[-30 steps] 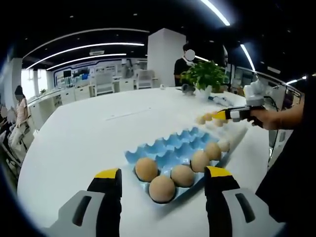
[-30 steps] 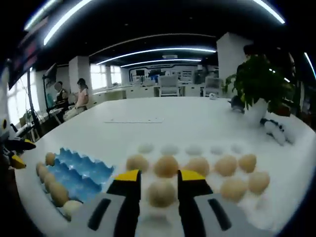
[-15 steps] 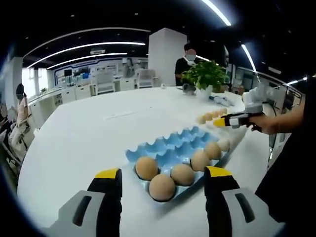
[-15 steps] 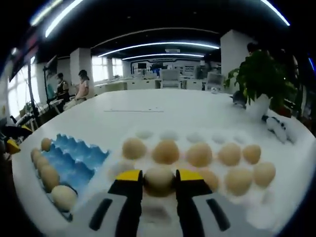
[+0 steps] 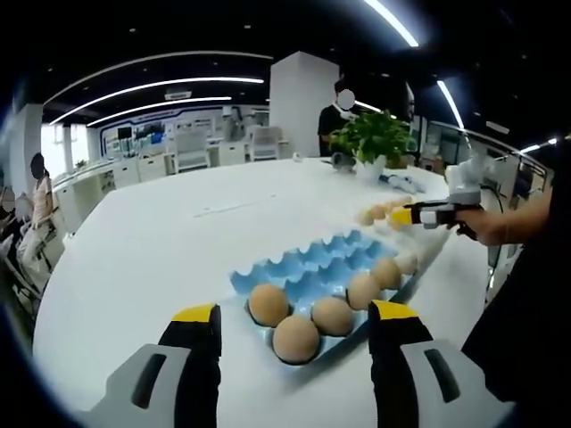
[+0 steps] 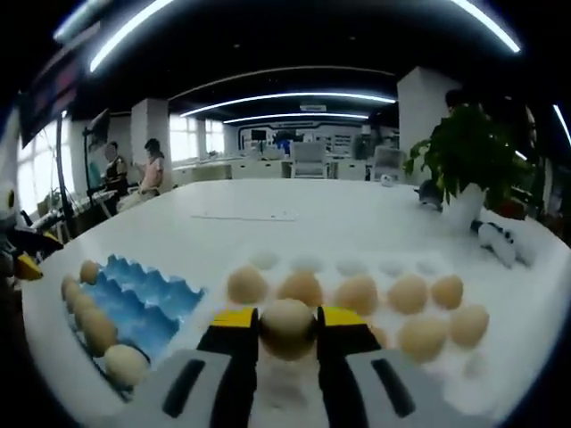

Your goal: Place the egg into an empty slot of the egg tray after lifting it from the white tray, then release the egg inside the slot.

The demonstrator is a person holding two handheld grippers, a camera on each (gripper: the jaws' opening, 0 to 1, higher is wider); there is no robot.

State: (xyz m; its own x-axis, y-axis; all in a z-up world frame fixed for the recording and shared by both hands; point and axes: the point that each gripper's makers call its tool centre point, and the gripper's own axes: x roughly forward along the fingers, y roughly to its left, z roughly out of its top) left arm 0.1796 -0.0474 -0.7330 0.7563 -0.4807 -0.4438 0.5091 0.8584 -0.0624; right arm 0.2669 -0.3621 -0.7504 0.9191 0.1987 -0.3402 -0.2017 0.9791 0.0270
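The right gripper [image 6: 286,328] has its yellow-tipped jaws closed on a pale brown egg [image 6: 286,327], held clear above the white moulded tray [image 6: 500,332], where other eggs sit. The pick looks done; carrying and release remain. The blue moulded egg tray [image 5: 303,264] lies near the white tabletop's [image 5: 152,250] near edge, its far rows empty. The left gripper [image 5: 294,323] hangs open before it, holding nothing.
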